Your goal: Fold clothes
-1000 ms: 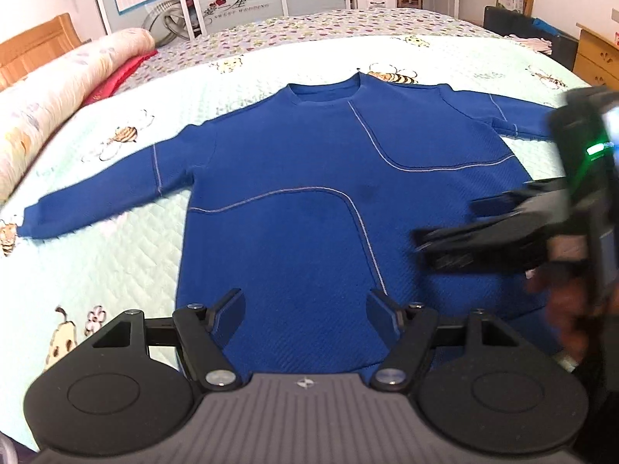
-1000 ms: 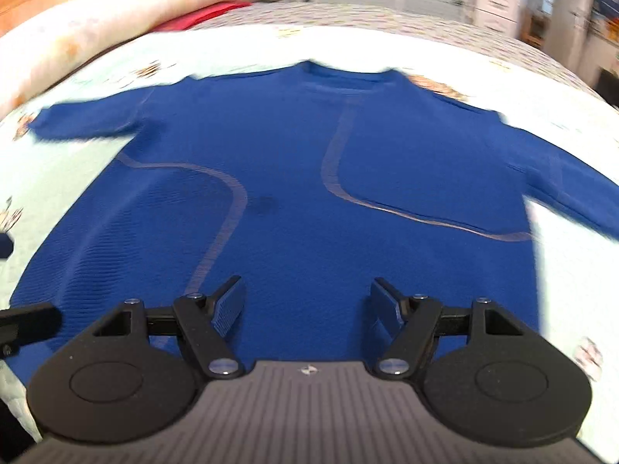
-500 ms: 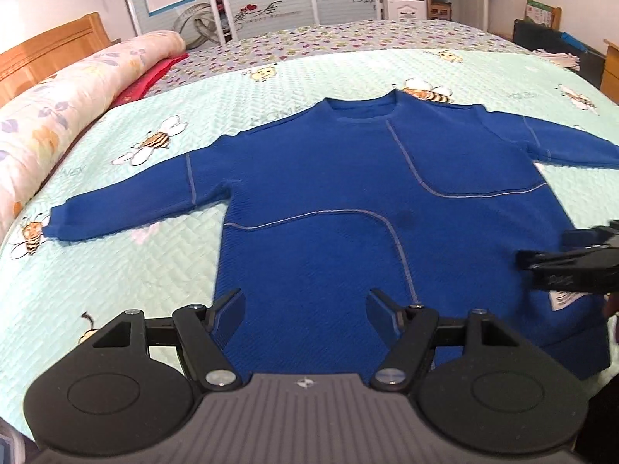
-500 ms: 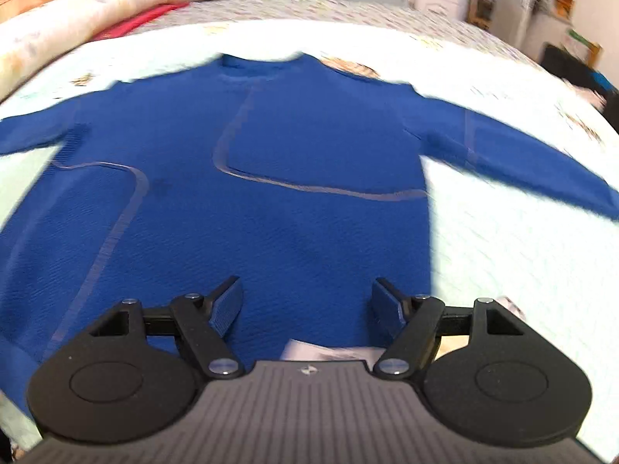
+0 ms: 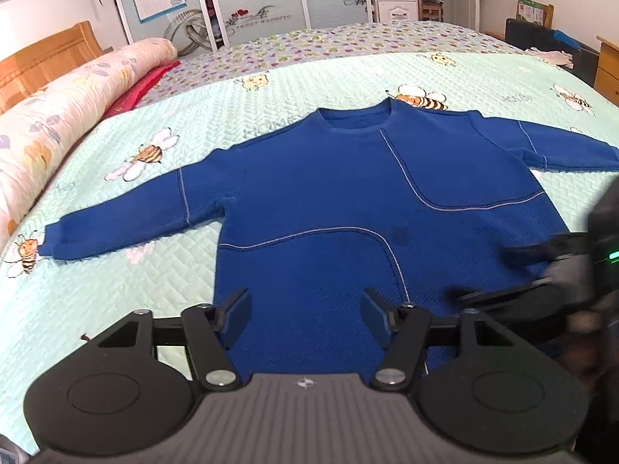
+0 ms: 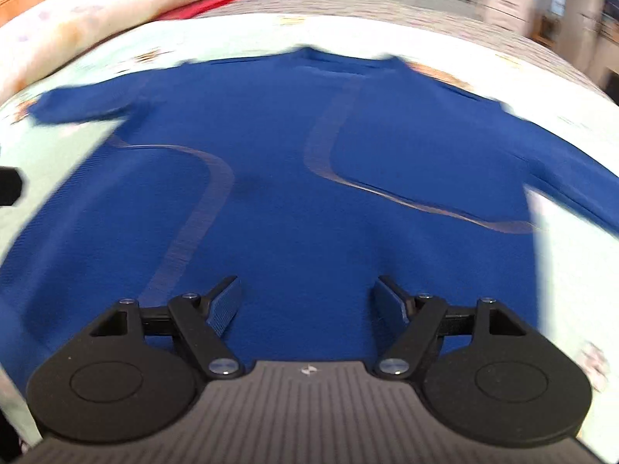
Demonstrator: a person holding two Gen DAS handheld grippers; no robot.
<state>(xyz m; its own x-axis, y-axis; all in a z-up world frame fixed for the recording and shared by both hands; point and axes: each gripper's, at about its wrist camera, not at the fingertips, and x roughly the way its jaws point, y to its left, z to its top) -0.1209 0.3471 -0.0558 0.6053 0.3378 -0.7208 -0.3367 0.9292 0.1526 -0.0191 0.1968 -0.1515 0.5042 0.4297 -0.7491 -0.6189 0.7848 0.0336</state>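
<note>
Lying flat on the bed, the sweater is face up with its collar toward the far side and both sleeves spread outward. Your left claw hangs over the near-left part of the body, close to the bottom hem; its jaws have just been closing but stand apart, with only cloth beneath them and nothing gripped. Your right claw hangs over the near-right part of the body, jaws wide apart, nothing between the pads; its view is blurred, so fine detail there cannot be told. In the left view the right claw enters from the right edge, near the sweater's right side seam.

Edges: the left sleeve runs out to a cuff near the bed's left side, beside a bee print. The right sleeve runs off toward the right. The bottom hem is hidden under both claw bodies.

Open room: bare quilt lies left of the body below the left sleeve, and beyond the collar. A rolled duvet bounds the left side.
</note>
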